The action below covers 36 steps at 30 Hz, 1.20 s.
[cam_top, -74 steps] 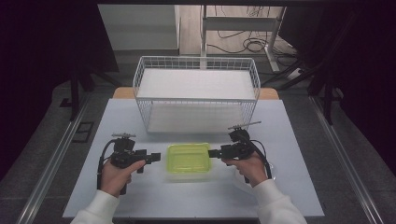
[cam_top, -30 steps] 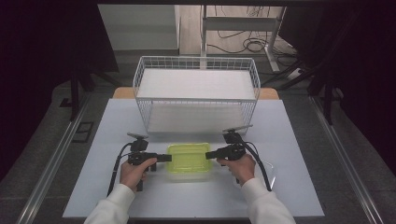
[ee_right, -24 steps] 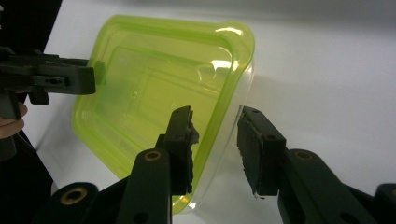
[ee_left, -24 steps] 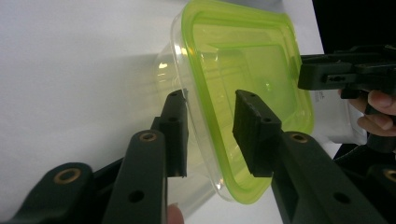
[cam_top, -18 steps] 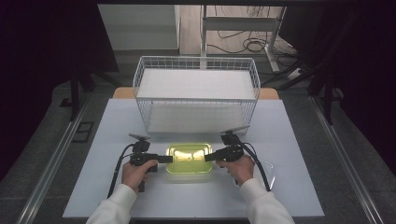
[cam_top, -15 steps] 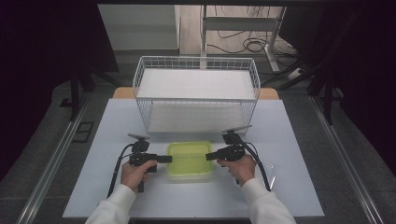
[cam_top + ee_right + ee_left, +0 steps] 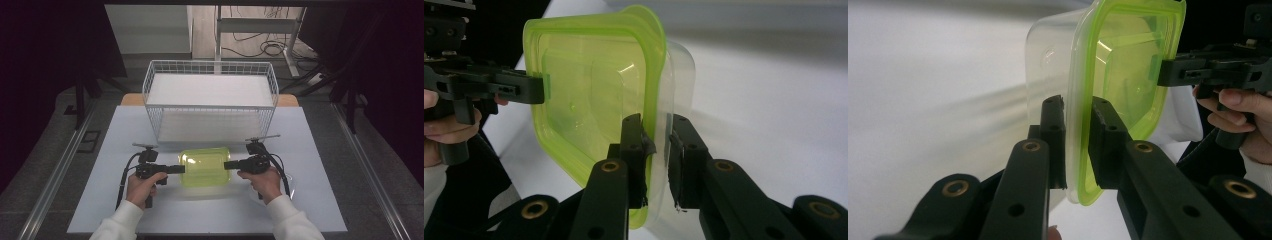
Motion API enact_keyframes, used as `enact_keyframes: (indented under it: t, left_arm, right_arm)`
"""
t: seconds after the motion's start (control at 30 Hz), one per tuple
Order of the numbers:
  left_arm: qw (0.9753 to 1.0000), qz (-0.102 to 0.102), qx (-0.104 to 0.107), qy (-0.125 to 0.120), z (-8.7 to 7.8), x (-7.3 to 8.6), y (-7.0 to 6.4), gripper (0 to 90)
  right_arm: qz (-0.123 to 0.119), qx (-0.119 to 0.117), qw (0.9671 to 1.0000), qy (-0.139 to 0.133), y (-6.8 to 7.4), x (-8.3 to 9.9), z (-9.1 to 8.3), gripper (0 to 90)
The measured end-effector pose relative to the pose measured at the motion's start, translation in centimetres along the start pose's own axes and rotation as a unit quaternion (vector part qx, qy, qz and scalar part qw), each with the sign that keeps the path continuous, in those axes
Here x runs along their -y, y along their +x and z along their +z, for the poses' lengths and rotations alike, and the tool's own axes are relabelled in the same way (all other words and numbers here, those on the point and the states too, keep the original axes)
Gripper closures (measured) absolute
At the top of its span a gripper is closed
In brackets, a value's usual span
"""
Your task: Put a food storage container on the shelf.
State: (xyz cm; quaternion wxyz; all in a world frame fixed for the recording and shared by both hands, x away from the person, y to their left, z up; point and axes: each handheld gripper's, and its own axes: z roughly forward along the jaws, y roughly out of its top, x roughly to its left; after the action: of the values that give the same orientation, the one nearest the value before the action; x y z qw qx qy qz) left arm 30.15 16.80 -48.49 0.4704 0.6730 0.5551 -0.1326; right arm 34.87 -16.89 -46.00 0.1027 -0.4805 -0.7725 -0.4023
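You had the clear container [image 7: 204,166] w/ green lid [image 7: 1128,70] pinched from both ends: left tool [image 7: 1077,140] clamped on the lid rim at one short side, right tool [image 7: 658,160] clamped on the rim opposite. Container was in front of the wire basket [image 7: 210,100], near the tabletop's [image 7: 320,200] middle, between your hands. Whether it touched the tabletop, can't tell.
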Motion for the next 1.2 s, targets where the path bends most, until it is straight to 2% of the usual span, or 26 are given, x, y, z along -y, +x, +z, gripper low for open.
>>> enact_keyframes:
  t: [0.2, 0.33, 0.77, 0.97, 1.2]
  left_arm:
    - [0.9995, 0.030, 0.003, -0.012, -1.1, -0.3, -2.0, 79.0]
    - [0.9988, 0.047, -0.002, -0.016, -1.6, -0.6, -3.1, 78.9]
    - [0.9968, 0.071, -0.005, -0.035, -3.5, -1.2, -4.8, 78.8]
    - [0.9960, 0.075, 0.000, -0.048, -4.3, -1.9, -5.7, 78.9]
    - [0.9950, 0.082, 0.002, -0.057, -5.1, -2.8, -6.8, 79.3]
  right_arm:
    - [-0.018, -0.014, 0.9991, -0.035, 1.0, 0.3, -2.0, 77.8]
    - [-0.029, -0.014, 0.9984, -0.045, 1.4, 0.4, -2.7, 77.9]
    - [-0.057, -0.027, 0.9948, -0.080, 2.8, 0.2, -4.0, 77.5]
    - [-0.066, -0.033, 0.9920, -0.102, 3.8, -0.4, -5.1, 77.4]
    - [-0.079, -0.034, 0.9898, -0.114, 4.9, -1.3, -6.4, 77.2]
